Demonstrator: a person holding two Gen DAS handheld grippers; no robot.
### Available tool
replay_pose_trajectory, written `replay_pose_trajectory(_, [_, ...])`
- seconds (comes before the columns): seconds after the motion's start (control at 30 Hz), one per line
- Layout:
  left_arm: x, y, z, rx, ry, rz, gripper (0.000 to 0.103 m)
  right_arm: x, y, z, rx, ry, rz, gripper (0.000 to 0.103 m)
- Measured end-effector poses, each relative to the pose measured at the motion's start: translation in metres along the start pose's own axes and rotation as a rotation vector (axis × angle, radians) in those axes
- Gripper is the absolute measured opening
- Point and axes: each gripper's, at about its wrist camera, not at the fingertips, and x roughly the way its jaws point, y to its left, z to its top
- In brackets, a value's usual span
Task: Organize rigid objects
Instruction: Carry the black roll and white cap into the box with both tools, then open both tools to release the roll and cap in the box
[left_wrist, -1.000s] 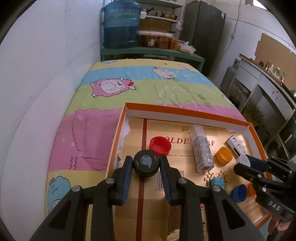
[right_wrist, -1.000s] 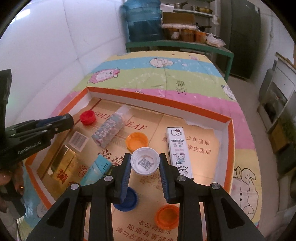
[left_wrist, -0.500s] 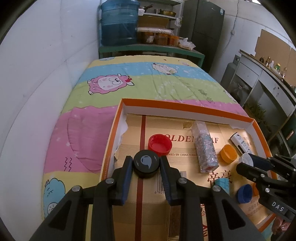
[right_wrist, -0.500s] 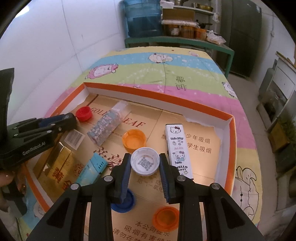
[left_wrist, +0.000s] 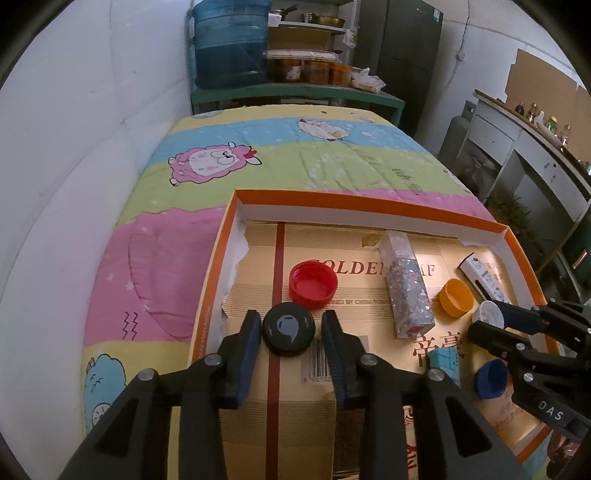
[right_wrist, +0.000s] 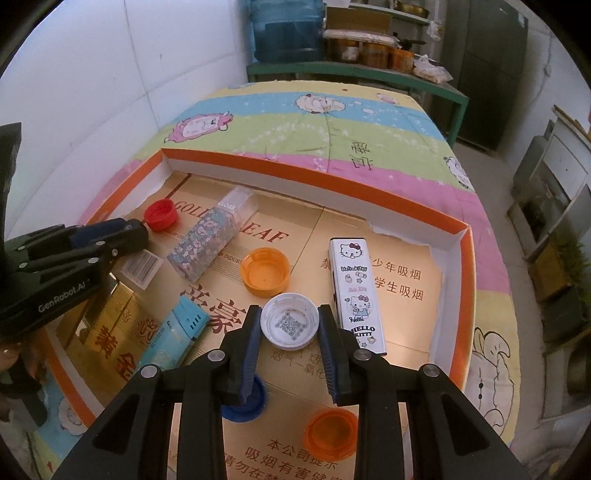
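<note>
A black cap (left_wrist: 289, 328) lies on the cardboard floor of the orange-rimmed tray (left_wrist: 354, 201), just in front of a red cap (left_wrist: 313, 283). My left gripper (left_wrist: 290, 332) straddles the black cap with its jaws opening; a small gap shows at the right pad. My right gripper (right_wrist: 290, 325) is shut on a white cap (right_wrist: 289, 320) with a printed code inside, held above the tray floor. In the right wrist view the left gripper (right_wrist: 138, 230) reaches in from the left beside the red cap (right_wrist: 160, 214), and the black cap is hidden there.
The tray also holds a glitter-patterned box (right_wrist: 212, 236), a Hello Kitty box (right_wrist: 356, 295), a light blue box (right_wrist: 173, 332), a gold box (right_wrist: 107, 328), two orange caps (right_wrist: 265, 271) (right_wrist: 330, 428) and a blue cap (right_wrist: 245, 402). The tray lies on a striped cartoon bedspread (left_wrist: 207, 166).
The left jaws have spread apart, freeing the black cap that they gripped before. The right gripper still holds the white cap in the same spot.
</note>
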Motion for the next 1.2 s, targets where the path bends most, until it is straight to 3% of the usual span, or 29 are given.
replay_pose_trajectory(0.17, [-0.002, 0.0, -0.001, 0.001, -0.008, -0.002, 0.045, -0.002, 0.0, -0.001, 0.004, -0.008, 0.012, 0.042])
replay_pose_trajectory(0.47, [-0.007, 0.001, -0.001, 0.001, -0.023, -0.013, 0.048, -0.014, -0.005, -0.005, 0.039, -0.051, 0.021, 0.043])
replay_pose_trajectory(0.57, [-0.002, 0.001, -0.002, 0.006, -0.003, -0.018, 0.053, -0.019, -0.005, -0.005, 0.042, -0.069, 0.019, 0.043])
replay_pose_trajectory(0.77, [-0.004, -0.005, -0.012, 0.034, -0.032, 0.013, 0.054, -0.021, -0.01, -0.008, 0.072, -0.082, 0.024, 0.043])
replay_pose_trajectory(1.2, [-0.03, -0.006, -0.043, -0.1, -0.073, 0.014, 0.054, -0.036, -0.014, -0.01, 0.072, -0.112, 0.022, 0.043])
